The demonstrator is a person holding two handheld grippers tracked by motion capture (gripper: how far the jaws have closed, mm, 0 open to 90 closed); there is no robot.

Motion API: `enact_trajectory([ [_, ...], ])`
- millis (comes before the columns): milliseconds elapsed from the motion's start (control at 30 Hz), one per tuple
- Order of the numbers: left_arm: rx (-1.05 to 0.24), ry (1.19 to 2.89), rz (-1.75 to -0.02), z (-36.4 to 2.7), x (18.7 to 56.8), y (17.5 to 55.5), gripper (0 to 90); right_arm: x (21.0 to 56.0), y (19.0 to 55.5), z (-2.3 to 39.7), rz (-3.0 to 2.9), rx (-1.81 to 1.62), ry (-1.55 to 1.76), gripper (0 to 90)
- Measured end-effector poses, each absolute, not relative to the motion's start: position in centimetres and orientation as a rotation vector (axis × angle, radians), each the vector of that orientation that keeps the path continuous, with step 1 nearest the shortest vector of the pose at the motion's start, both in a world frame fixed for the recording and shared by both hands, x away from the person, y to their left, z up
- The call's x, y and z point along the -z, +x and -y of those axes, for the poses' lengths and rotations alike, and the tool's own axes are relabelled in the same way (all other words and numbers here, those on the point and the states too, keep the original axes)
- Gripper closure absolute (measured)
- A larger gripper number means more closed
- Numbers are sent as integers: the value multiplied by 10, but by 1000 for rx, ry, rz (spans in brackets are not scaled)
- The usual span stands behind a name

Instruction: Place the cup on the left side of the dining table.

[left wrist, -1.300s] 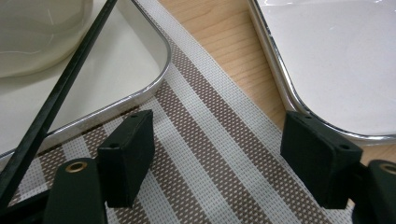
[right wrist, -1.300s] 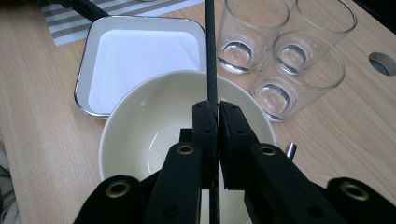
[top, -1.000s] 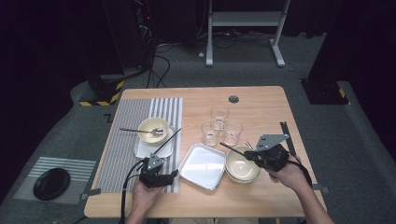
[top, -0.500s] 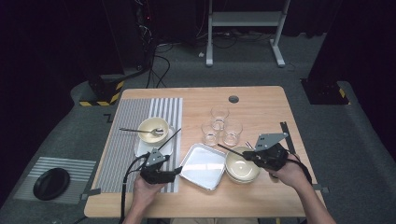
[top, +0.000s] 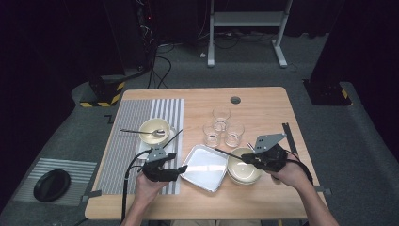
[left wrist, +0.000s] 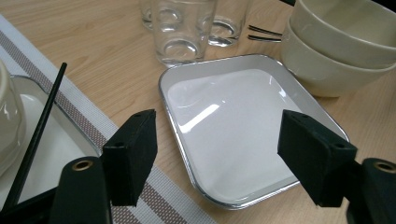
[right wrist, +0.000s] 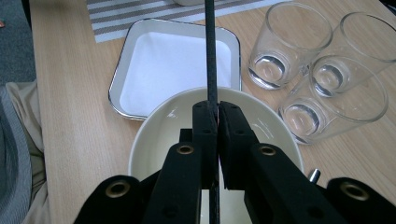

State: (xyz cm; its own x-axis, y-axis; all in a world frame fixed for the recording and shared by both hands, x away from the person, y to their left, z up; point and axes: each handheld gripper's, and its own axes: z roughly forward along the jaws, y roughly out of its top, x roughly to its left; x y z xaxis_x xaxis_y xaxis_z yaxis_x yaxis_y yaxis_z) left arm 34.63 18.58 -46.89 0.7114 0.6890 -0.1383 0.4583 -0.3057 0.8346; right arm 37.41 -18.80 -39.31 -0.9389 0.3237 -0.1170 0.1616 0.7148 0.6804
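Note:
My right gripper (top: 248,160) (right wrist: 218,109) is shut on a thin black chopstick (top: 230,154) (right wrist: 210,46). It holds the stick over two stacked cream bowls (top: 242,172) (right wrist: 163,126), with the tip pointing towards the white square tray (top: 202,167) (right wrist: 168,65). My left gripper (top: 181,168) (left wrist: 215,135) stands open at the tray's left corner. In the left gripper view the tray's rim (left wrist: 163,88) lies between the jaws, and nothing is gripped.
Three empty glasses (top: 221,123) (right wrist: 322,74) stand behind the tray. On the striped placemat (top: 127,141), a cream bowl (top: 153,129) with a spoon (top: 141,132) sits on a white plate. A second black chopstick (left wrist: 37,121) leans on that plate.
My left gripper has edged right, closer to the tray's corner. The right gripper and its chopstick have barely moved.

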Motion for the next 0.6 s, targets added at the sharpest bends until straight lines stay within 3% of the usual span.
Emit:
enact_trajectory([
  [600, -260, 1947, -811, -173, 456, 354, 296, 390, 375, 185, -2714, -1039, 362, 859],
])
